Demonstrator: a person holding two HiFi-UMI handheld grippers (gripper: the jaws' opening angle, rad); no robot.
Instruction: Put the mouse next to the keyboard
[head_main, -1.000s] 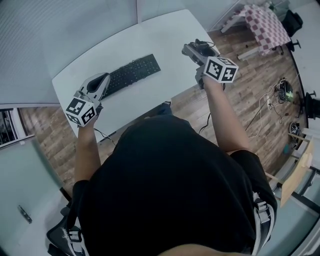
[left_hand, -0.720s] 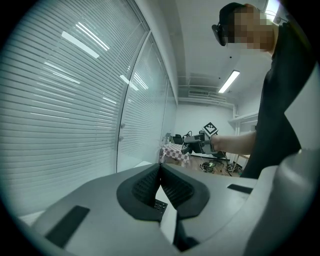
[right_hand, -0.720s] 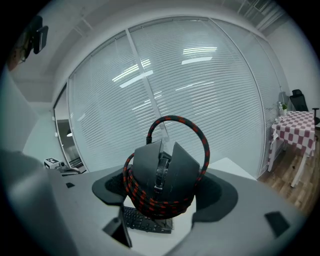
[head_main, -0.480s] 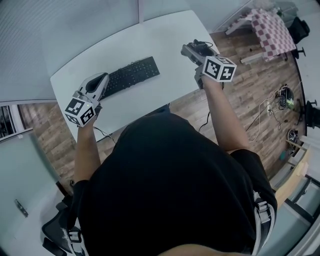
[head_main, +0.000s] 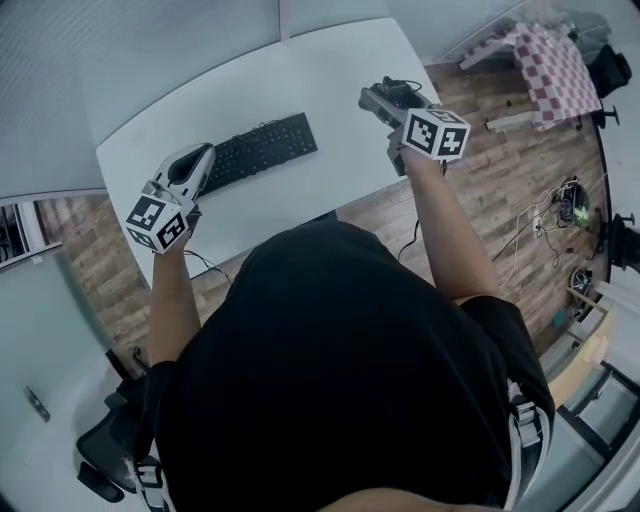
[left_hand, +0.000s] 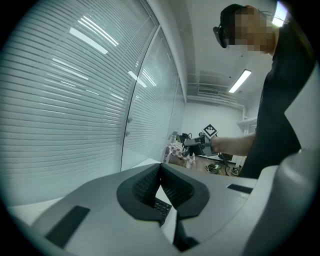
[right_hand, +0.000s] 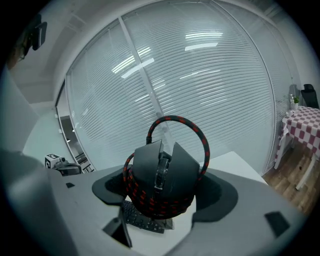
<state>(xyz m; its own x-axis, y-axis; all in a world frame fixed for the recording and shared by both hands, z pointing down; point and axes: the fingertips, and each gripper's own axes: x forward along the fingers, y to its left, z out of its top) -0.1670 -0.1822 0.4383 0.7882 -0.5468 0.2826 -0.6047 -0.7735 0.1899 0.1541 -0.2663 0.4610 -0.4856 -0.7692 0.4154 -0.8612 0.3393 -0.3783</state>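
A black mouse (right_hand: 162, 175) with a red-and-black braided cable wound round it sits between the jaws of my right gripper (right_hand: 162, 192), which is shut on it. In the head view that gripper (head_main: 385, 103) hangs over the white table's (head_main: 330, 80) right edge, the mouse (head_main: 400, 95) dark in its jaws. The black keyboard (head_main: 258, 150) lies on the table's left half. My left gripper (head_main: 188, 168) hovers just left of the keyboard's left end. Its pads (left_hand: 172, 187) meet with nothing between them, and keyboard keys (left_hand: 162, 207) show below them.
The white table's front edge runs diagonally just ahead of the person's body. Wood floor lies to the right, with a checkered-cloth table (head_main: 550, 60) and loose cables (head_main: 560, 195). Glass partitions with blinds (right_hand: 200, 75) stand behind the table.
Both grippers hold nearly the same places; the whole view has shifted slightly as the head moved. The mouse stays in the right gripper.
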